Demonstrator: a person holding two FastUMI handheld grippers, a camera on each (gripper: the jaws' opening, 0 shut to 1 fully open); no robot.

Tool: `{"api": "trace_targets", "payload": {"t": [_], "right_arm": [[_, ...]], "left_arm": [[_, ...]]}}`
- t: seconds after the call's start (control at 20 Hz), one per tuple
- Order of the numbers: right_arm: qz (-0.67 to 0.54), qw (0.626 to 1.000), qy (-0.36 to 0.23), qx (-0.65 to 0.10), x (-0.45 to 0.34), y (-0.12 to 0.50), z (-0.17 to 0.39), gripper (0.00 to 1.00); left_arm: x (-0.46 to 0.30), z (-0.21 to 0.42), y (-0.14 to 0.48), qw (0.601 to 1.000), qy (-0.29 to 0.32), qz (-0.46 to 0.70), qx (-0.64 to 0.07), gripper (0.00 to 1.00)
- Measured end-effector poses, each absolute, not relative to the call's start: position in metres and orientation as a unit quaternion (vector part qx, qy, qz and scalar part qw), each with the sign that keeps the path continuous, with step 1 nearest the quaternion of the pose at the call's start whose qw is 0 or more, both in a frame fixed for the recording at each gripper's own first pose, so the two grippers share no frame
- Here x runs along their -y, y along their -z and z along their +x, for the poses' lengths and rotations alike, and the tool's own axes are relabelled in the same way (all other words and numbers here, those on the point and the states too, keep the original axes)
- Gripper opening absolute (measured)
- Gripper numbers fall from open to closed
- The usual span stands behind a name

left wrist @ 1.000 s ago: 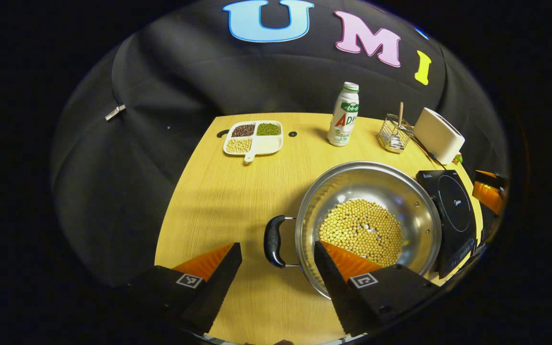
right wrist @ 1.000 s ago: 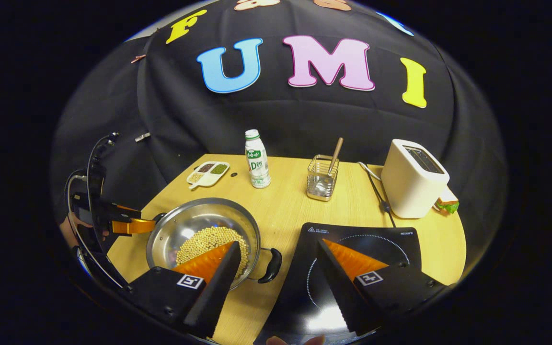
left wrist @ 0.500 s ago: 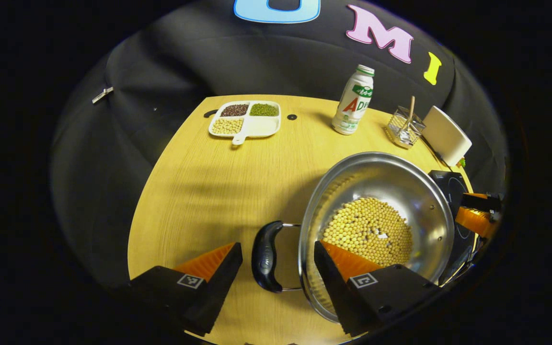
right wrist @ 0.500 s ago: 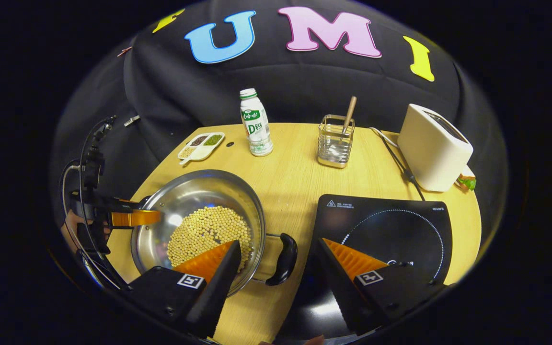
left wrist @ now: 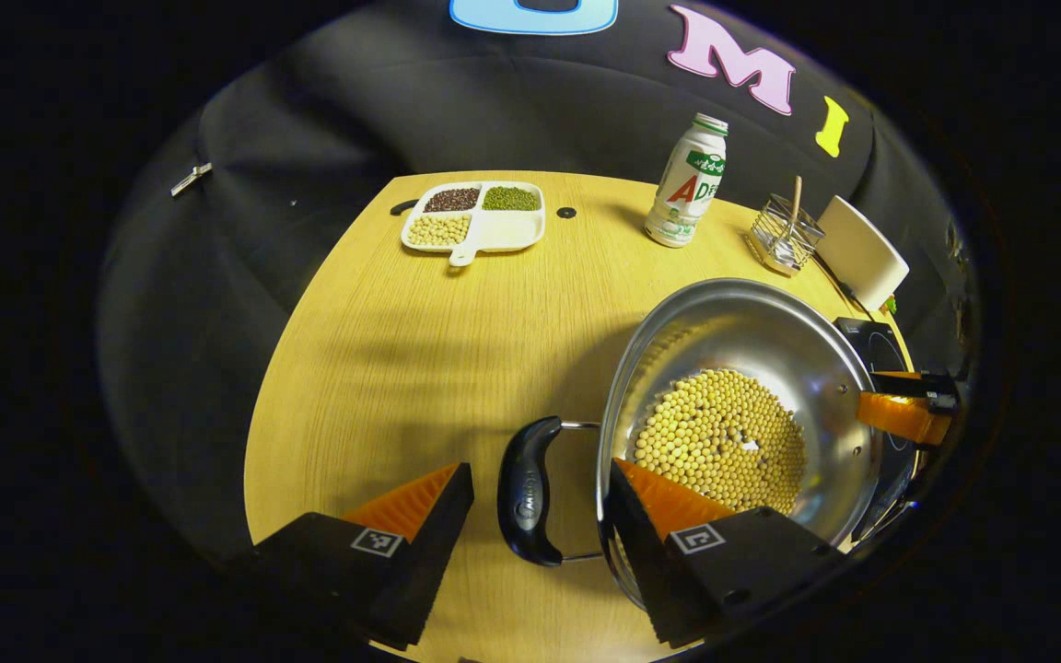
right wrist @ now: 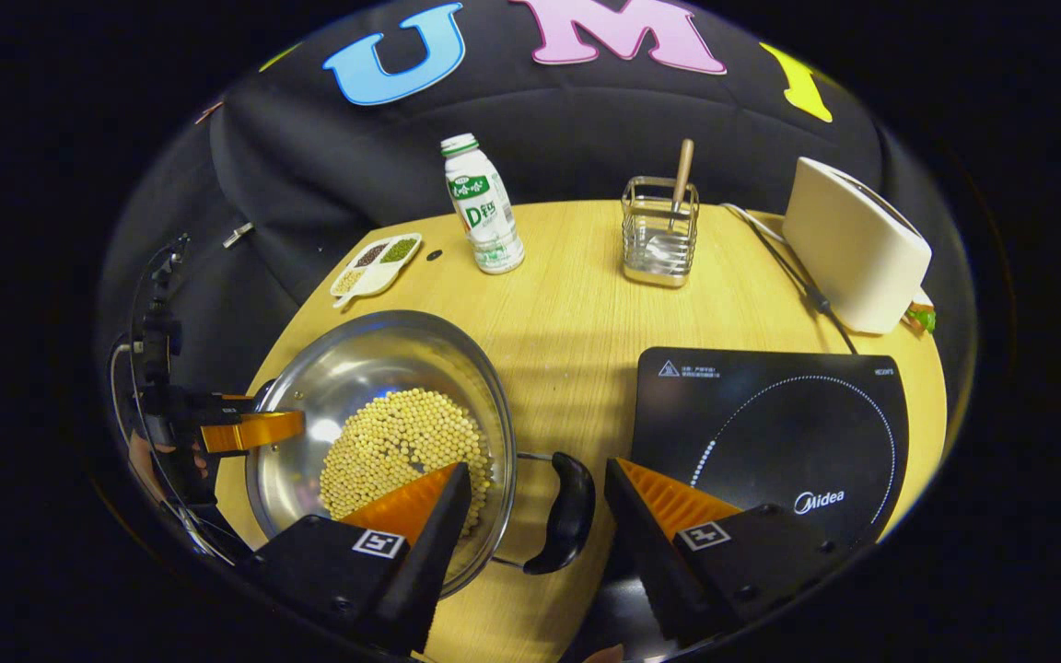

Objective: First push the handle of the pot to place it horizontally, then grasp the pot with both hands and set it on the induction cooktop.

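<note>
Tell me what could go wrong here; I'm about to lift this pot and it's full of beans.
1. Both claws are open, straddling a handle: left claw around the left handle, right claw around the right handle. Lifting before closing leaves the pot behind.
2. Uneven lifting could spill the soybeans.
3. The induction cooktop sits beside it; its edge could catch the pot.

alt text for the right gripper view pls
The right claw hangs open around the black side handle of a steel pot of soybeans, beside a black induction cooktop on a wooden table. The left claw sits at the pot's far rim.
</note>
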State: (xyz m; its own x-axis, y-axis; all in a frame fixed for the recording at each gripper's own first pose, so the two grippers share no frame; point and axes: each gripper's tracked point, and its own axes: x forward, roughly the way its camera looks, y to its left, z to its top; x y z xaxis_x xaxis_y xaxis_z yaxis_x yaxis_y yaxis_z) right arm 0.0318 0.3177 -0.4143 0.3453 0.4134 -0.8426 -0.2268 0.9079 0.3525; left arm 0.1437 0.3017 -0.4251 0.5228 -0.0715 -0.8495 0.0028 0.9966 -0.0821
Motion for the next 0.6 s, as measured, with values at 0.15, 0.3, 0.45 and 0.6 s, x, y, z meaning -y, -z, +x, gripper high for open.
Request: {"api": "trace_targets", "payload": {"t": [0.15, 0.3, 0.45, 0.6], "right_arm": [[0.081, 0.805, -0.193, -0.555, -0.325, 0.429, 0.029, 0.90], [0.082, 0.798, -0.183, -0.568, -0.332, 0.438, 0.027, 0.84], [0.082, 0.802, -0.163, -0.569, -0.333, 0.447, 0.032, 0.83], [0.073, 0.809, -0.156, -0.562, -0.332, 0.456, 0.037, 0.63]], "left_arm": [[-0.306, 0.142, 0.426, 0.871, 0.017, -0.029, -0.491, 0.90], [-0.305, 0.141, 0.430, 0.867, 0.018, -0.033, -0.498, 0.90], [-0.301, 0.141, 0.434, 0.865, 0.019, -0.043, -0.500, 0.82], [-0.301, 0.145, 0.432, 0.870, 0.015, -0.041, -0.491, 0.70]]}}
